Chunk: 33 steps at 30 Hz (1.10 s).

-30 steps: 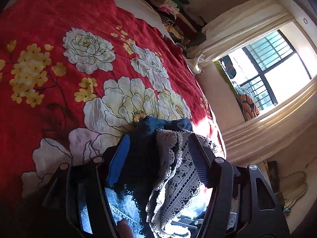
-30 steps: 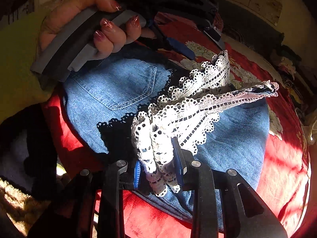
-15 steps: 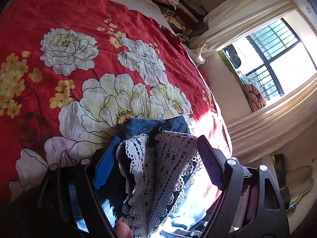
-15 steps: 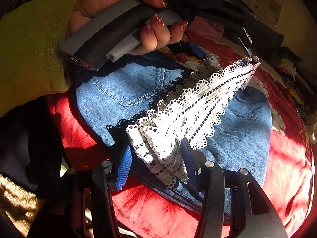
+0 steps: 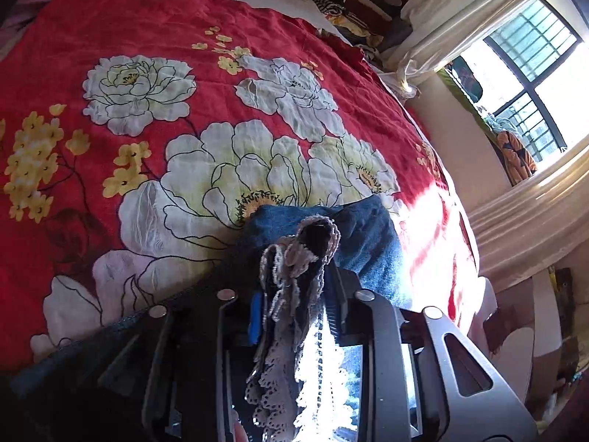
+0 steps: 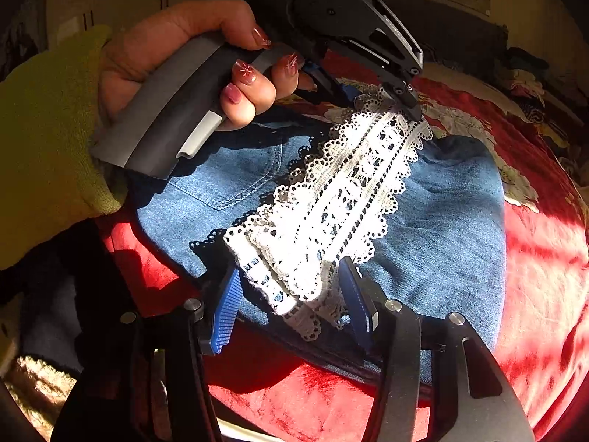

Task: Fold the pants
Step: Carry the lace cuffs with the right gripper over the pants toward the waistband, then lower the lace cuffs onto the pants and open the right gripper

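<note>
Red floral bedspread [image 5: 184, 29], sunlit window [image 5: 533, 73] | left tool [image 5: 294, 294] closing on lace hem [image 6: 331, 202]; right tool [image 6: 291, 294] closing, loose

Pants [image 6: 434, 228]: blue denim, stitched pocket; trim of white lace [image 6: 331, 199] with scalloped edge, black dotted lines. Bedspread [image 5: 154, 29]: red, big white peonies outlined black, yellow centres, small yellow blossom clusters. Sleeve [image 6: 44, 140]: yellow-green fleece. Fingers' pads [image 6: 224, 309]: ribbed blue. Nails [image 6: 246, 72]: pink, white floral design. Curtains [image 5: 460, 11]: cream.
</note>
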Motion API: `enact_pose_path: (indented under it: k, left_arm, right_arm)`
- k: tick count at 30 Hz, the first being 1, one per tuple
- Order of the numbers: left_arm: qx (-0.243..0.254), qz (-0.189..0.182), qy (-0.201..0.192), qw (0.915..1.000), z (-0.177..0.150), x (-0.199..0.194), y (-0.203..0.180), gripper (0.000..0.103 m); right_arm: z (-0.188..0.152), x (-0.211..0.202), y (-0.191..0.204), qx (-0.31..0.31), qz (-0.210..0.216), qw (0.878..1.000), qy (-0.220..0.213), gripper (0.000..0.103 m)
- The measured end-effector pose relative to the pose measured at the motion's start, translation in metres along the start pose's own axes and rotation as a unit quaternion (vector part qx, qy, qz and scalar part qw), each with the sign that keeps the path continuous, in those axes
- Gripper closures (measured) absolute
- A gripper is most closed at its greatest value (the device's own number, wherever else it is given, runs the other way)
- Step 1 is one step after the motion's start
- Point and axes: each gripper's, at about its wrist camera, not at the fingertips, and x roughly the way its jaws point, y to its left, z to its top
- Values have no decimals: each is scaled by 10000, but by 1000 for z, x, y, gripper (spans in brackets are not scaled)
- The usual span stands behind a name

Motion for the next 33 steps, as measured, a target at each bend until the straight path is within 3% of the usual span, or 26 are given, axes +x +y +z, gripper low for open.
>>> enact_pose_path:
  k: [1,3,6,10,11,13,17,19,22,24,29,31,33]
  left_arm:
    - [-61,-40,-45,10000,-2,-1,4,92]
    - [-185,-245,-224,9993,-5,-14,10,92]
    - [-15,-120,-492,9987,-12,-34,10,92]
    - [-11,250,-352,9991,-17,-22,21,85]
    - [-59,283,-327,9990,-17,-18,25,78]
    - [-76,356,-378,9986,-18,-17,28,70]
    - [-86,397,-699,9967,-23,-38,29,57]
    - [-22,648,-923,9936,-29,-55,26,55]
    - [86,1069,-1196,9870,-47,-81,16,55]
    - [276,1070,-1252,9860,-65,-90,2,55]
    - [615,848,-1066,9888,-108,-83,-31,58]
    - [849,1169,-812,9862,-124,-69,-39,58]
    - [784,1522,-439,9843,-138,-50,-36,59]
  right_arm:
    - [0,-3,1,-2,47,10000,-35,77]
    - [0,-10,2,-86,128,9998,-117,80]
    - [-1,-9,7,-284,158,9994,-90,80]
    - [-4,6,18,-369,228,9990,84,68]
    - [-3,4,19,-370,320,9988,64,64]
    - [-3,-5,15,-190,659,9976,-41,56]
    - [0,-32,-14,436,993,9931,-435,53]
    - [-1,-42,-32,760,869,9917,-571,52]
    - [-5,-40,-62,1119,335,9919,-494,52]
    - [-13,-36,-77,1310,138,9906,-367,52]
    - [-36,-17,-88,1409,6,9900,65,52]
    - [-40,-14,-86,1341,-25,9909,102,52]
    - [-43,-15,-83,1316,-32,9913,94,52]
